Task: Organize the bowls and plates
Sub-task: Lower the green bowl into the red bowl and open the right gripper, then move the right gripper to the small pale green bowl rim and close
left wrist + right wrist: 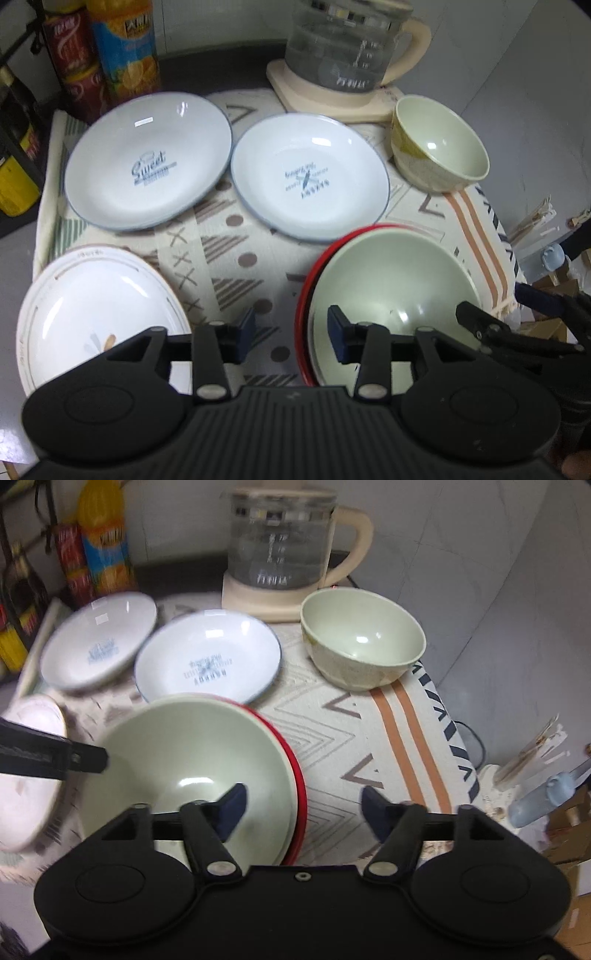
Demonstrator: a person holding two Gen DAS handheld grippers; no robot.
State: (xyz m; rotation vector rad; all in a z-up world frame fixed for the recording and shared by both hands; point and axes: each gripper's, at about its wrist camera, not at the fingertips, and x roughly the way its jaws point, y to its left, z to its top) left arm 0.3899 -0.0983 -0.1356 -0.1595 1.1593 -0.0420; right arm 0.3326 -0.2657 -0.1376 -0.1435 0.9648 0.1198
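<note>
A pale green bowl sits nested in a red bowl on the near part of the cloth. My left gripper is open and straddles the stack's left rim, one pad inside and one outside, neither pressing. My right gripper stands wide open over the stack's right rim. A second green bowl stands at the back right. Two blue-rimmed white plates lie side by side behind. A brown-rimmed white plate lies at the near left.
A glass kettle on a cream base stands at the back. Drink bottles and cans crowd the back left corner. The patterned cloth ends at the table's right edge, with a wall and boxes beyond.
</note>
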